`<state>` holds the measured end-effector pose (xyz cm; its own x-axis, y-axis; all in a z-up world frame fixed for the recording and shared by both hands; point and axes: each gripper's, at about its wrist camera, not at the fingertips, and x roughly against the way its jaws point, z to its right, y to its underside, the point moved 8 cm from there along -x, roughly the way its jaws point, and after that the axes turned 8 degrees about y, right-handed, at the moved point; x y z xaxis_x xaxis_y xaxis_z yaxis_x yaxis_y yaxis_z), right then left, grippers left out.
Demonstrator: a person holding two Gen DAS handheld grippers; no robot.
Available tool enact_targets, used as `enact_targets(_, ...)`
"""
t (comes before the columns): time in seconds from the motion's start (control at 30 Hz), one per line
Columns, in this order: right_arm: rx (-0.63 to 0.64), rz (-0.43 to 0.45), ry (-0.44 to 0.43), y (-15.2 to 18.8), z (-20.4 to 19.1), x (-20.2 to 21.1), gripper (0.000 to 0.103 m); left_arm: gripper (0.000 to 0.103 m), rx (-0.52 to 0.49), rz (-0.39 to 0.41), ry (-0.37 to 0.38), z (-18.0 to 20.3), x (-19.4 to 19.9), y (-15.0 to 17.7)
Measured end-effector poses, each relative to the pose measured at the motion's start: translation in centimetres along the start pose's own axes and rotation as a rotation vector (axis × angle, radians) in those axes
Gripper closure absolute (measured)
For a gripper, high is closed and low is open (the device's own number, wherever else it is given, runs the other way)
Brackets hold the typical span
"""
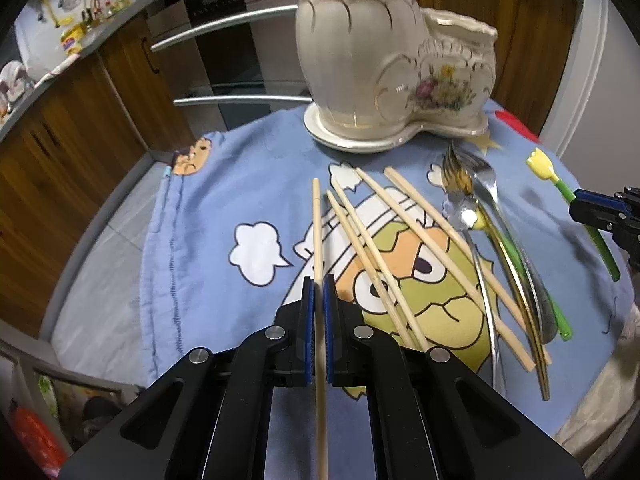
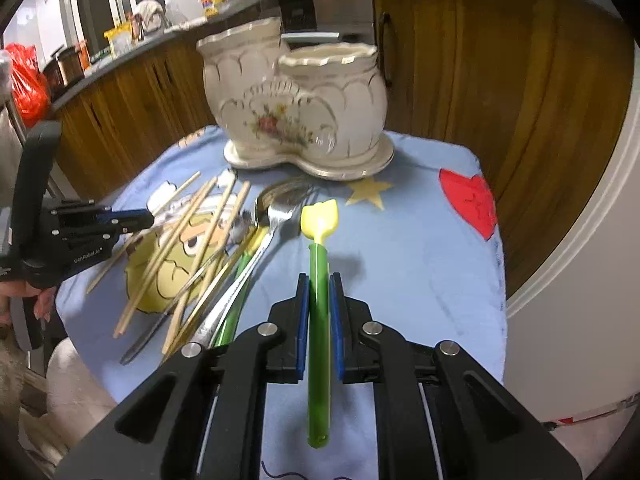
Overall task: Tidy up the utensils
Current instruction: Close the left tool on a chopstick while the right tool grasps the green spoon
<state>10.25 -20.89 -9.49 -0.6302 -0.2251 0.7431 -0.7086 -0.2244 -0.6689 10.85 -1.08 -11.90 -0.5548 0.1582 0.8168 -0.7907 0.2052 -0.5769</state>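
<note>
Left gripper (image 1: 319,280) fingers clamped on pale wooden chopstick (image 1: 317,224); right gripper (image 2: 319,278) fingers gripping green-handled yellow tulip-shaped utensil (image 2: 319,240).

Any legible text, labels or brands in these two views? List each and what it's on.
"GenRobot.AI": white lettering on the black body of the left gripper, seen in the right wrist view.
Packages on the back counter: printed labels, too blurred to read.
Ceramic utensil holder, cartoon cloth, green utensil: no text.
</note>
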Motion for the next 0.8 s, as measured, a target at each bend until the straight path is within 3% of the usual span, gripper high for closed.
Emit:
enact_targets(0.37, -0.059, 0.157, -0.031, -3.4, 1.3, 2.5, 0.093, 0.098, 0.018, 0.176, 0.062, -0.3, 4.6, -2.9)
enact_targets(0.8, -0.116, 0.372, -0.078, -10.7, 2.3, 4.3, 0.093, 0.098, 0.016, 0.490, 0.229, 0.7, 9.8, -9.3)
